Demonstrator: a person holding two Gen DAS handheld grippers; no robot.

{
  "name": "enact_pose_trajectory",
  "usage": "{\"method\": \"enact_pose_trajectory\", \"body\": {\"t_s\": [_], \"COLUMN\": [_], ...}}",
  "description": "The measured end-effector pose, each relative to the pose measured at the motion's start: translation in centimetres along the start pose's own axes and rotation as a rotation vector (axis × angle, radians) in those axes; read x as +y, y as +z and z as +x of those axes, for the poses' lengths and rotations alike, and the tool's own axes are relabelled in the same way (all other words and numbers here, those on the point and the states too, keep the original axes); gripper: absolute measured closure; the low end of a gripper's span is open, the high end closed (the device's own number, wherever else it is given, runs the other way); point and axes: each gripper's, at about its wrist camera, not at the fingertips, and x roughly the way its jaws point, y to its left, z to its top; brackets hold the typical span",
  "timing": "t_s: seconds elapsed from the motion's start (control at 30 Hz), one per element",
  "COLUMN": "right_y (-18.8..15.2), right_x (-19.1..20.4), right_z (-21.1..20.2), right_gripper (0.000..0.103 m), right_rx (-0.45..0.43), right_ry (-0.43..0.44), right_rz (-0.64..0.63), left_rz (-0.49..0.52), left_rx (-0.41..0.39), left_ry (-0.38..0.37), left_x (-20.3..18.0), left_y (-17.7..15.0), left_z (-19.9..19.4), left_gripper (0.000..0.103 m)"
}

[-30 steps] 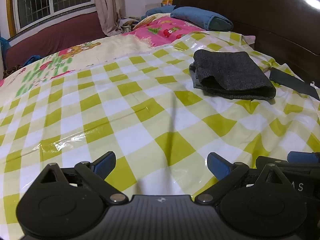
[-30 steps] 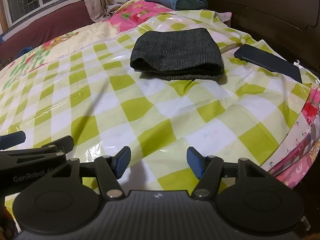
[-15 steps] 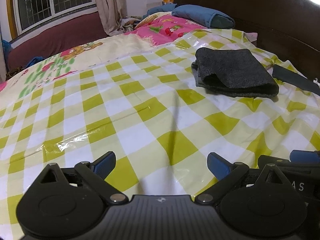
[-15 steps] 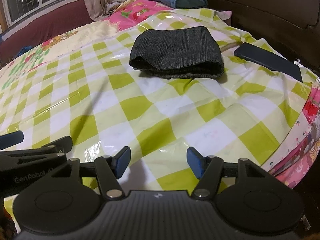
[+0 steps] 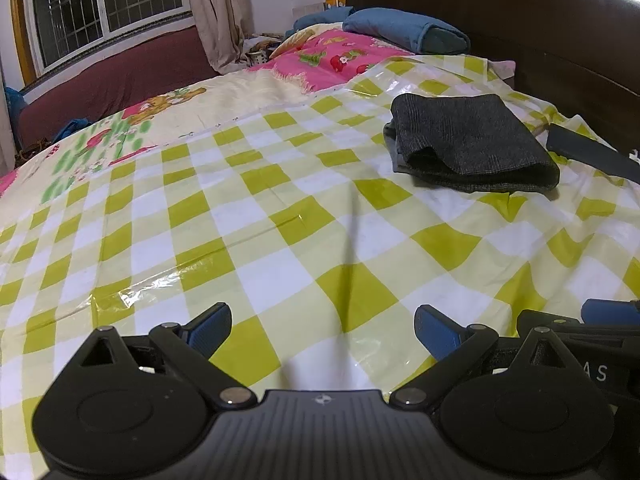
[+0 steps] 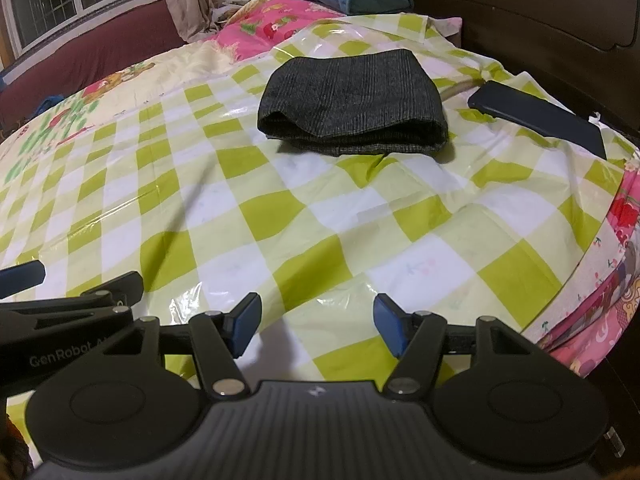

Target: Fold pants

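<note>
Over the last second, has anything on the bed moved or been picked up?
Nothing visibly changed. The folded pants lie where they were on the checkered sheet, the dark phone beside them. Both the left gripper and right gripper hover with jaws open, empty.

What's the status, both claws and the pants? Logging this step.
Left claw open, empty. Right claw open, empty. Pants folded on checked sheet. Phone beside pants, nothing in the way.

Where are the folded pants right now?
The folded pants lie on the checked sheet toward the headboard, ahead of both open grippers, with a dark phone just to their right.
</note>
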Motion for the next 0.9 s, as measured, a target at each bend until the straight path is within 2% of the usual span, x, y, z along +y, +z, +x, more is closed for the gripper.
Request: {"method": "enact_pose_trajectory", "body": {"t_s": [0.9], "right_y": [0.04], "right_x": [-0.05], "right_z": [0.13], "right_gripper": [0.039], "right_rx": [0.006], "right_ry": [0.002], "right_rz": [0.004], "left_rz": [0.001], "left_rx": [0.005], "left_ry": [0.005], "left_x": [-0.08], "left_y": [-0.03], "left_z": [-0.05], "left_gripper": [0.0]}}
